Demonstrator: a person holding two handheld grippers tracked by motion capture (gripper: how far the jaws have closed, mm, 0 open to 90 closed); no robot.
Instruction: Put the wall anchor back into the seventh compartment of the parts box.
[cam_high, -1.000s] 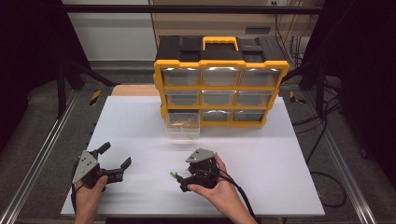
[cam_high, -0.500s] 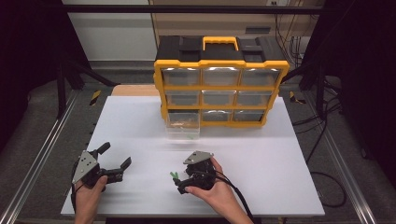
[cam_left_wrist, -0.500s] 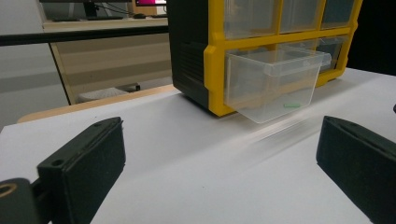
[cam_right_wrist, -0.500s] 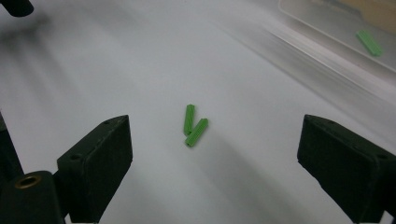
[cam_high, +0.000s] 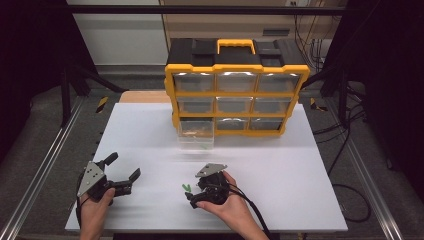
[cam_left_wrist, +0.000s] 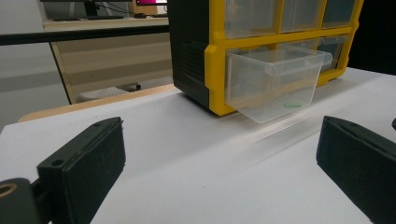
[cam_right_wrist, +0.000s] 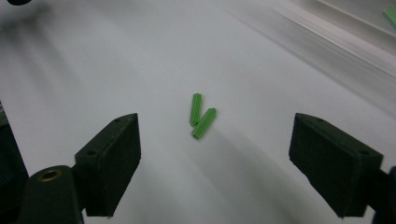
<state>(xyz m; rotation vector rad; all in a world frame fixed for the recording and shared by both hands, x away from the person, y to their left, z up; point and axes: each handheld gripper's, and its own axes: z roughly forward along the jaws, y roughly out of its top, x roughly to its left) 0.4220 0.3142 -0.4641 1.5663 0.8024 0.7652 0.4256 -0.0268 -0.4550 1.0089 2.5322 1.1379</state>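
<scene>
While right gripper (cam_high: 192, 194) hovers low over white table (cam_high: 280, 170), jaws stand wide apart, just been closing a little, nothing clamped. Two green wall plugs (cam_right_wrist: 201, 116) lie on table ahead of jaws, touching in V shape, between jaw lines but beyond pads. Left gripper (cam_high: 122, 175) rests near table's front left, jaws apart, empty. Clear drawer (cam_left_wrist: 273, 79) pulled out of yellow-black organizer (cam_high: 235, 90), bottom-left slot; one green plug (cam_left_wrist: 293, 105) inside it.
</scene>
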